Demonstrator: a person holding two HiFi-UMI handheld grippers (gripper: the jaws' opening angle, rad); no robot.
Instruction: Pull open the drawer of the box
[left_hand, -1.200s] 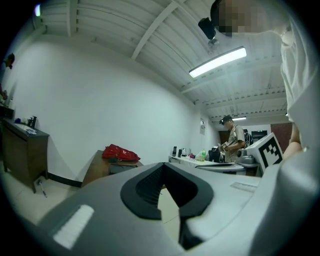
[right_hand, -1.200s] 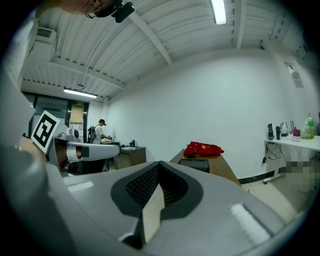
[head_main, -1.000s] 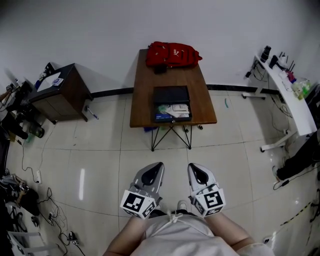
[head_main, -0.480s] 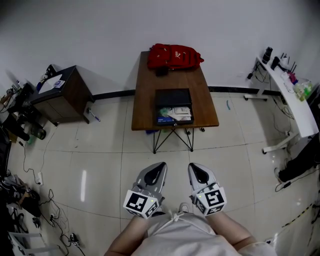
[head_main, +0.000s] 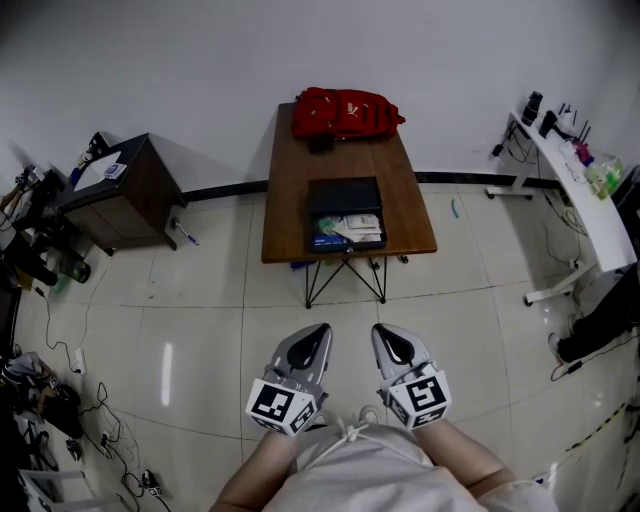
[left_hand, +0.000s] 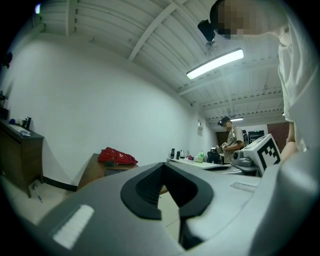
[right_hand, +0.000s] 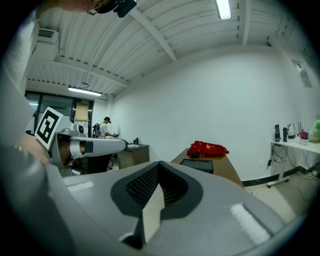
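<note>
A black box (head_main: 344, 192) sits on the brown table (head_main: 290, 200), its drawer (head_main: 346, 230) pulled out toward me with papers showing inside. Behind it lies a red bag (head_main: 345, 110). Both grippers hang close to my body, well short of the table and over the tiled floor. The left gripper (head_main: 316, 330) and the right gripper (head_main: 382, 332) are both shut and hold nothing. In the right gripper view the jaws meet (right_hand: 159, 165), with the box (right_hand: 200, 164) and red bag (right_hand: 207, 148) far beyond. The left gripper view shows its closed jaws (left_hand: 167, 167) and the red bag (left_hand: 117, 156).
A dark wooden cabinet (head_main: 120, 190) stands at the left wall, and a white desk (head_main: 580, 190) with small items at the right. Cables and clutter (head_main: 60, 400) lie along the left floor. A person (left_hand: 231, 142) stands far off in the background.
Both grippers stay shut near my body. The head view has shifted only slightly; the drawer stands pulled out as before.
</note>
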